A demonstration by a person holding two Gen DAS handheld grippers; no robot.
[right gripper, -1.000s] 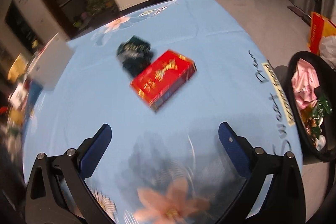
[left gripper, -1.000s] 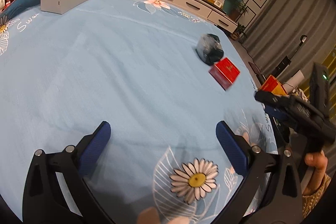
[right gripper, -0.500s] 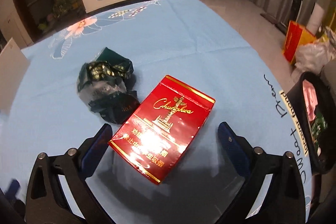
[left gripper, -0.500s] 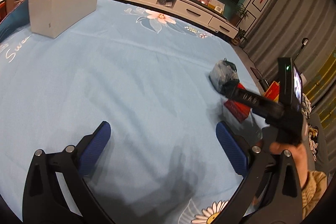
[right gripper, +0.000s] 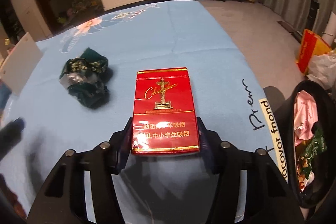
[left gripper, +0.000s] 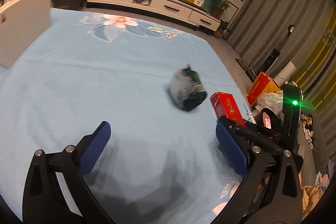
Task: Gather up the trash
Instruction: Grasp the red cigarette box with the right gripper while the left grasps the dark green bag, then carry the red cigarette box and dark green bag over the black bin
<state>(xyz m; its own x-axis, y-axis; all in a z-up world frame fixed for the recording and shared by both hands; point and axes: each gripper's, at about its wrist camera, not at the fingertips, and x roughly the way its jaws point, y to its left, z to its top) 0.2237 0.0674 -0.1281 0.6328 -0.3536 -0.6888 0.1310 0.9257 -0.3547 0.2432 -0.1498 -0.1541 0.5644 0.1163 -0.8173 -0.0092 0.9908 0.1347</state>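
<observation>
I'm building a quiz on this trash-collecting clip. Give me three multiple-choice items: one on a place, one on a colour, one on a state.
1. Where is the trash bin?
A. On the table's middle
B. Off the table's right edge
C. Beside the white box

2. What colour is the cigarette box?
A. Red
B. Green
C. White

3. How do the left tongs stand?
A. Shut on the crumpled wrapper
B. Shut on nothing
C. Open, holding nothing

Key: 1 B, the right wrist view shows the bin past the tablecloth edge on the right. 2 A, its face is red with gold print, held between the right tongs. 3 C, the blue pads sit wide apart over bare cloth, the crumpled wrapper lying well ahead.
</observation>
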